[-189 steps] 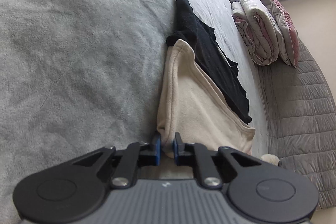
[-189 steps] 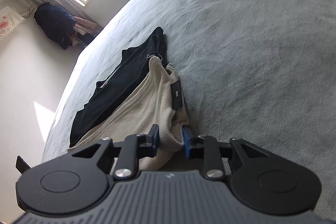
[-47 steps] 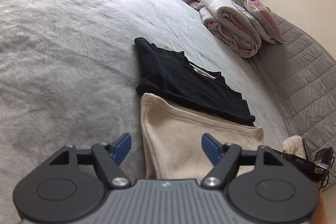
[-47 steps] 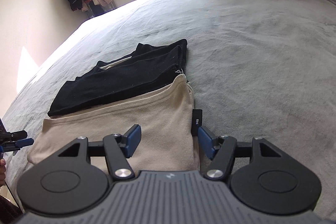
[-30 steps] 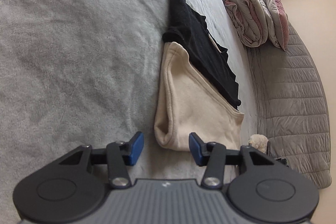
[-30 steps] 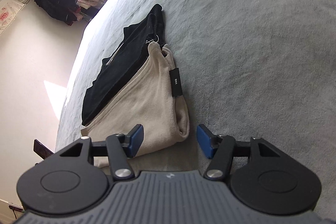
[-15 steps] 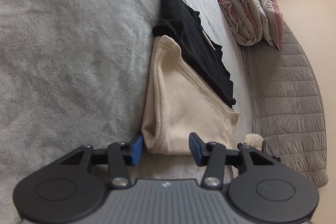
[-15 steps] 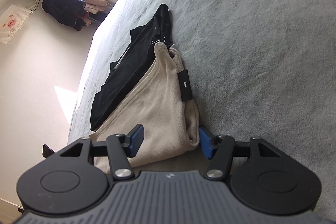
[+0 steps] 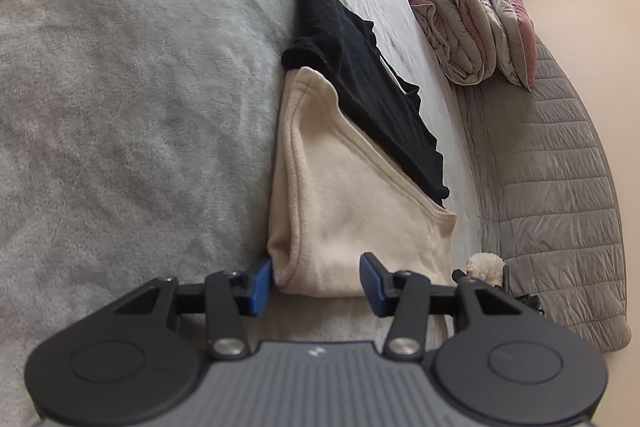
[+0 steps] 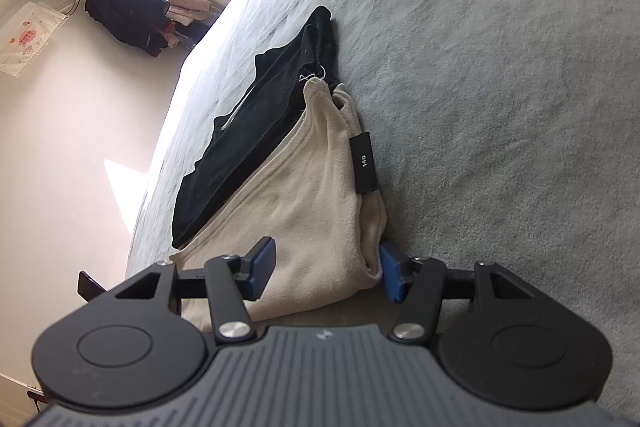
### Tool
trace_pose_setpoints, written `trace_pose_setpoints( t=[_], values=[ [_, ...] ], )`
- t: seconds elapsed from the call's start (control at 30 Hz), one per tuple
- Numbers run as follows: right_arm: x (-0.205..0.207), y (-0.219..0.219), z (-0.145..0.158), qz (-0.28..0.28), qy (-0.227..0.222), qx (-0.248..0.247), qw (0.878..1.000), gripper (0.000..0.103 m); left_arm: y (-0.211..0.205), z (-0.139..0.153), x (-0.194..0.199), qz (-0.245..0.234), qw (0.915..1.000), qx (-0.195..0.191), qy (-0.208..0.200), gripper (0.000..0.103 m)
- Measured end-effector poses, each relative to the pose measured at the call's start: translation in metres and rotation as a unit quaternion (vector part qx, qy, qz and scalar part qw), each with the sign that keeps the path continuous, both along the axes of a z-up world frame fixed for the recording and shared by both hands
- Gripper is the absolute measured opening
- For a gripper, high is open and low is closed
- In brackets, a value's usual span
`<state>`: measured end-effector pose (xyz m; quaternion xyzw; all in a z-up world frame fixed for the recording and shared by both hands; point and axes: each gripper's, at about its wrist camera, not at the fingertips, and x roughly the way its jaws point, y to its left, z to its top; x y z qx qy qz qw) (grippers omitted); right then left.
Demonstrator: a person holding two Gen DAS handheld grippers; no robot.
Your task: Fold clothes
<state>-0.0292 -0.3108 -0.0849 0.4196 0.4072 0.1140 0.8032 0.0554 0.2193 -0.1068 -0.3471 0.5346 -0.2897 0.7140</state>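
Garment (image 9: 344,211) corner (beige) between gripper (image 9: 316,283) fingers

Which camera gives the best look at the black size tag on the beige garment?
The right wrist view. There the black tag lies along the beige garment at its right-hand folded edge, facing the lens, with white print on it. The left wrist view shows the same garment from its other end, and the tag does not appear at all.
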Motion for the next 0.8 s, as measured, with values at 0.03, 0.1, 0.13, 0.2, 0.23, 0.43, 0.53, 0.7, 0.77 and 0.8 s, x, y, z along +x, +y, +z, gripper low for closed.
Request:
trace_pose_setpoints(
  t=[0.03,0.1,0.13,0.2,0.23,0.43,0.53,0.7,0.77,0.8],
  values=[
    [0.0003,0.0002,-0.0001,0.0,0.0,0.0,1.0,0.058,-0.0004,0.0,0.0001,-0.001,1.0,0.0,-0.001,0.048],
    [0.0007,0.0007,-0.0004,0.001,-0.001,0.0,1.0,0.057,-0.001,0.0,0.0002,-0.002,1.0,0.001,-0.003,0.048],
    [0.0009,0.0009,-0.0006,0.002,-0.001,0.0,1.0,0.057,-0.0014,0.0001,0.0001,-0.003,1.0,0.001,-0.004,0.048],
    [0.001,0.0015,-0.0004,0.003,-0.001,0.0,1.0,0.056,-0.002,0.0001,-0.0005,-0.005,1.0,0.003,-0.008,0.048],
    [0.001,0.0018,-0.0003,0.003,-0.002,0.0,1.0,0.056,-0.0023,0.0001,-0.0007,-0.005,0.9999,0.004,-0.01,0.048],
    [0.0015,0.0025,-0.0008,0.0,0.004,0.004,1.0,0.045,0.0023,-0.0018,-0.0009,0.006,1.0,0.004,0.0,0.037],
    [0.0013,-0.0018,-0.0042,-0.005,0.014,0.022,1.0,0.032,0.0049,-0.0035,-0.0004,0.011,0.9999,0.007,0.008,0.027],
    [0.0028,0.0004,-0.0037,0.0,0.016,0.031,0.999,0.023,0.0051,-0.0041,0.0,0.011,0.9999,0.008,0.009,0.015],
    [0.0025,0.0,-0.0015,-0.003,0.01,0.038,0.999,0.021,0.0054,-0.0033,0.0,0.013,0.9999,0.0,0.01,0.014],
    [0.0023,-0.0002,-0.0004,-0.005,0.007,0.042,0.999,0.021,0.0058,-0.003,-0.0002,0.015,0.9998,-0.005,0.009,0.014]
  ],
)
